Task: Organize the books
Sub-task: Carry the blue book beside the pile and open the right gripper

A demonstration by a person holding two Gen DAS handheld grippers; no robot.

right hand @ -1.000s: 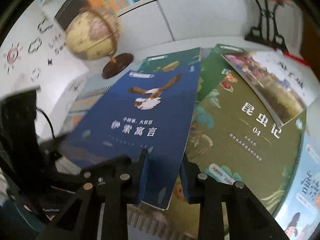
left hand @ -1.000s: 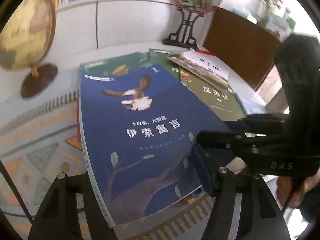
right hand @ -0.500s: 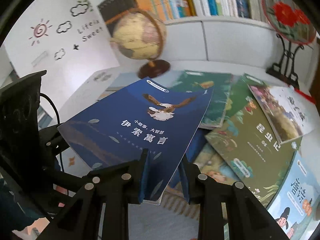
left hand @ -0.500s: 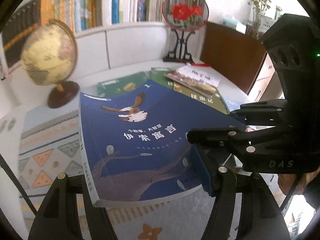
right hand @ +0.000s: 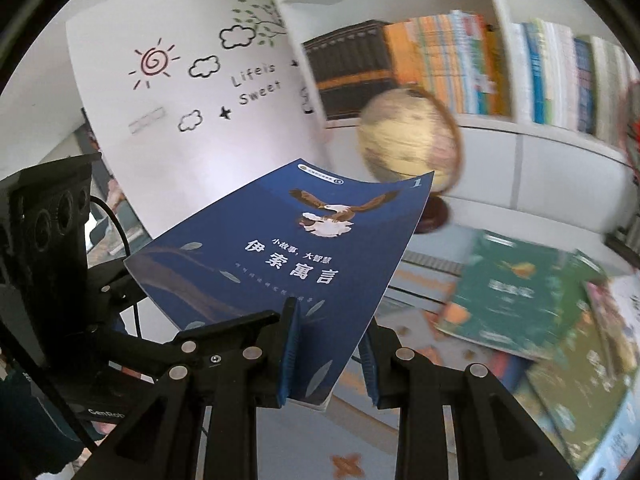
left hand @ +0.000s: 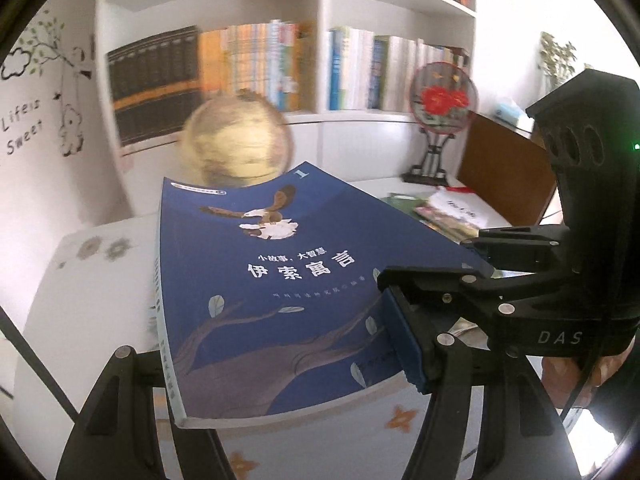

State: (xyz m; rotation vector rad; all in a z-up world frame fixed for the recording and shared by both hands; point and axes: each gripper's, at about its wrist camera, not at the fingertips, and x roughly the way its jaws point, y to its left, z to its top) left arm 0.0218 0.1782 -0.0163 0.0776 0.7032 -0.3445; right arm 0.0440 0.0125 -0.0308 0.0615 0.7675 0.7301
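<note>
A blue book (left hand: 280,280) with an eagle on its cover hangs in the air, cover up, held at its near end from both sides. My left gripper (left hand: 272,360) has its left finger under the spine edge and its blue right pad (left hand: 404,344) on the cover. The right gripper (left hand: 424,264) reaches in from the right onto the book's edge. In the right wrist view my right gripper (right hand: 328,332) is shut on the blue book (right hand: 312,248) at its near corner. There the left gripper (right hand: 116,304) holds the far-left corner.
A globe (left hand: 236,140) stands just behind the lifted book, in front of a white bookshelf (left hand: 320,40) packed with upright books. Several books, one green (right hand: 516,292), lie spread on the patterned table (left hand: 400,420). A red flower fan on a stand (left hand: 442,96) is at the right.
Both grippers have risen together with the blue book, lifting it off the pile on the table. The views have tilted up, so the shelf and wall now show.
</note>
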